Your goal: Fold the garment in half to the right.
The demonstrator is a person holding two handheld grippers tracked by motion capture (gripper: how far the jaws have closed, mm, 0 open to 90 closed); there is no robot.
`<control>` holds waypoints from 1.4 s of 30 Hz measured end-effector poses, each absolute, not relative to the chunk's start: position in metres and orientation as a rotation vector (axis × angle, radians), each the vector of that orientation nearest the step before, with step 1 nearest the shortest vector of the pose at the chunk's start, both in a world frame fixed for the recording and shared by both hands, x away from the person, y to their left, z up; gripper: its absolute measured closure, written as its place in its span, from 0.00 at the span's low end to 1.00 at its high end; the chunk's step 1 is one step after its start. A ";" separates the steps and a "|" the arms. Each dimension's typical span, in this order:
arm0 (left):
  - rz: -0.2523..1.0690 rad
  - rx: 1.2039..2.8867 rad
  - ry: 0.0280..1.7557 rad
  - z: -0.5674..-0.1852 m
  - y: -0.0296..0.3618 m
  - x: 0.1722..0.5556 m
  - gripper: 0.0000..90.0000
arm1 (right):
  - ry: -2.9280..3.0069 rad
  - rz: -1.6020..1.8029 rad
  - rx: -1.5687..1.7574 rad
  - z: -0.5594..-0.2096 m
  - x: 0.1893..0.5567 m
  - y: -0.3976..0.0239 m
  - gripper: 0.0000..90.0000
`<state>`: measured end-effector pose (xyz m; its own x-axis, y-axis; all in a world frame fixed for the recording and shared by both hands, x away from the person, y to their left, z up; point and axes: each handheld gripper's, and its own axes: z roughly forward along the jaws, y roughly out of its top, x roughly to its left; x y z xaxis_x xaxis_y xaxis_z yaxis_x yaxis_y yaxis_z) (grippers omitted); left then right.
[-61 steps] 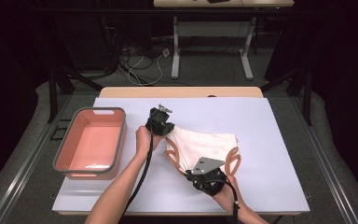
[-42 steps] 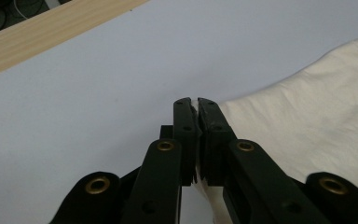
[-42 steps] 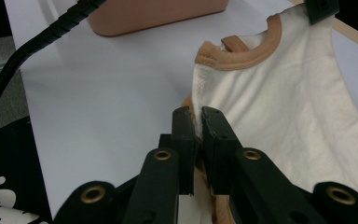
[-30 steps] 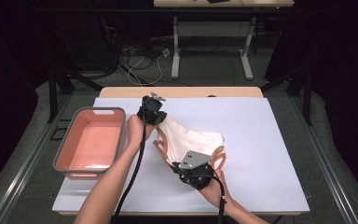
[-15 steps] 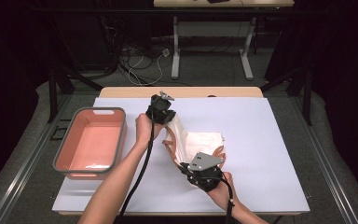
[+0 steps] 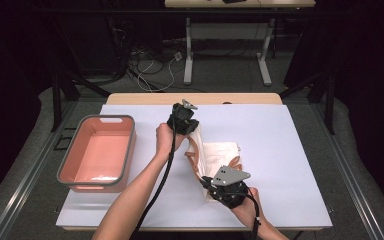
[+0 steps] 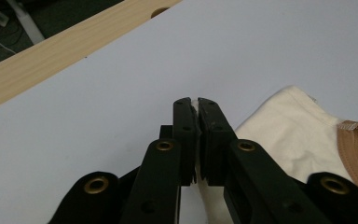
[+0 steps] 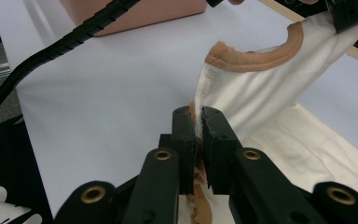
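Since a second ago both hands have drawn the cream garment into a narrower fold, its peach-trimmed edge now strung between the two claws. Its far end is clamped in the left gripper, its near end pinched tight in the right gripper; the rest lies on the white table just right of them. A pink tub sits well left of the left gripper. Beyond the table lie dark floor and cables. Both forearms reach in from below; the right gripper's body hides its jaws from above.
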<state>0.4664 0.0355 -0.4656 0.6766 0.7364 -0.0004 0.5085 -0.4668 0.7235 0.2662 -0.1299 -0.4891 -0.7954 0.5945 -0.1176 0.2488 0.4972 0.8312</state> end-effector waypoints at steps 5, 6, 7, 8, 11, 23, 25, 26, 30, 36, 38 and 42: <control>0.395 2.169 0.942 -0.470 0.030 0.467 0.96 | 2.361 1.208 0.708 -0.492 0.266 -0.134 0.94; 0.393 2.172 0.938 -0.470 0.028 0.468 0.96 | 2.364 1.198 0.709 -0.493 0.266 -0.136 0.94; 0.392 2.173 0.932 -0.471 0.025 0.468 0.96 | 2.363 1.196 0.712 -0.493 0.265 -0.137 0.94; 0.392 2.173 0.932 -0.471 0.025 0.468 0.96 | 2.362 1.193 0.718 -0.493 0.265 -0.138 0.94; 0.381 2.165 0.923 -0.475 0.020 0.468 0.96 | 2.360 1.191 0.731 -0.494 0.265 -0.143 0.94; 0.369 2.179 0.902 -0.483 0.005 0.467 0.96 | 2.385 1.161 0.737 -0.501 0.263 -0.153 0.94; 0.363 2.178 0.903 -0.485 0.004 0.467 0.96 | 2.392 1.153 0.737 -0.502 0.263 -0.154 0.94; 0.362 2.178 0.904 -0.485 0.003 0.467 0.96 | 2.392 1.153 0.737 -0.502 0.263 -0.154 0.94; 0.363 2.188 0.897 -0.488 0.000 0.467 0.96 | 2.394 1.141 0.745 -0.505 0.262 -0.158 0.94; 0.357 2.188 0.890 -0.492 -0.005 0.467 0.96 | 2.407 1.115 0.746 -0.508 0.261 -0.159 0.94; 0.350 2.186 0.894 -0.494 -0.007 0.467 0.96 | 2.416 1.106 0.743 -0.508 0.262 -0.160 0.94; 0.334 2.189 0.892 -0.500 -0.011 0.468 0.96 | 2.430 1.086 0.758 -0.510 0.262 -0.161 0.94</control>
<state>0.4675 -0.0110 -0.4995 0.7250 0.6879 -0.0340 0.4961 -0.4873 0.7186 0.2622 -0.1605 -0.5098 -0.7862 0.6076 -0.1133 0.3207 0.5577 0.7655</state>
